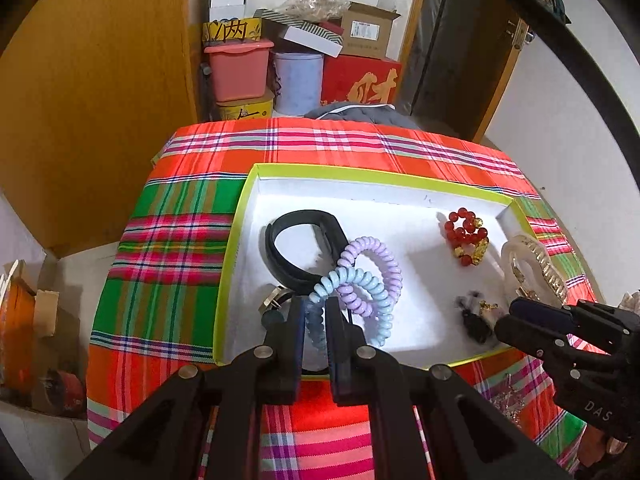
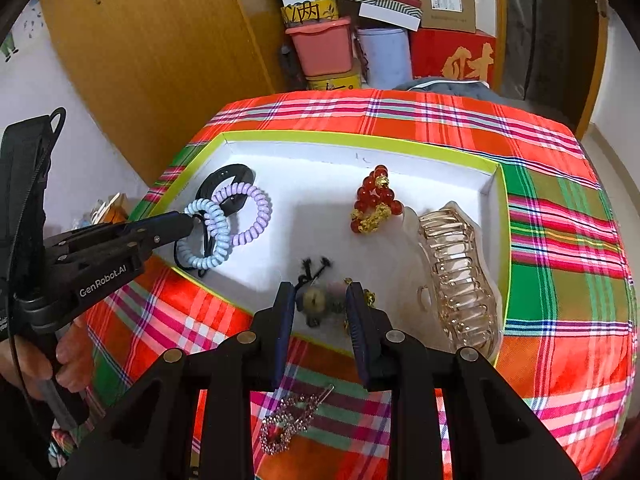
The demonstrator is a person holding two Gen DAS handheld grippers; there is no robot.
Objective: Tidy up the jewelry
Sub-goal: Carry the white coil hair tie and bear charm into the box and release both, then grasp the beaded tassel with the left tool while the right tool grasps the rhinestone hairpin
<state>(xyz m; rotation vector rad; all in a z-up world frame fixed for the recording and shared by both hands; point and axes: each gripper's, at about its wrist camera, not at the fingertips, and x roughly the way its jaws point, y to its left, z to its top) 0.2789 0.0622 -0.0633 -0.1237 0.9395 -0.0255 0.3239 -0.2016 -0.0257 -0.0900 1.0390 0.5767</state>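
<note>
A white tray with a lime rim [image 1: 248,208] [image 2: 320,136] sits on a plaid cloth. In it lie a black band [image 1: 304,240], a purple coil tie [image 1: 384,268] [image 2: 256,216], a red bead bracelet [image 1: 466,236] [image 2: 374,200], a clear claw clip [image 1: 532,268] [image 2: 456,276] and a small dark charm [image 1: 476,316] [image 2: 320,302]. My left gripper [image 1: 314,308] [image 2: 192,220] is shut on a blue coil tie [image 1: 356,284] [image 2: 212,236] over the tray's near left. My right gripper [image 2: 320,300] [image 1: 506,316] is open around the charm.
A rhinestone hair clip [image 2: 288,420] lies on the cloth in front of the tray, under my right gripper. Boxes, a pink bin [image 1: 238,72] and a red box [image 1: 360,80] are stacked behind the table. A wooden wardrobe [image 1: 100,80] stands at left.
</note>
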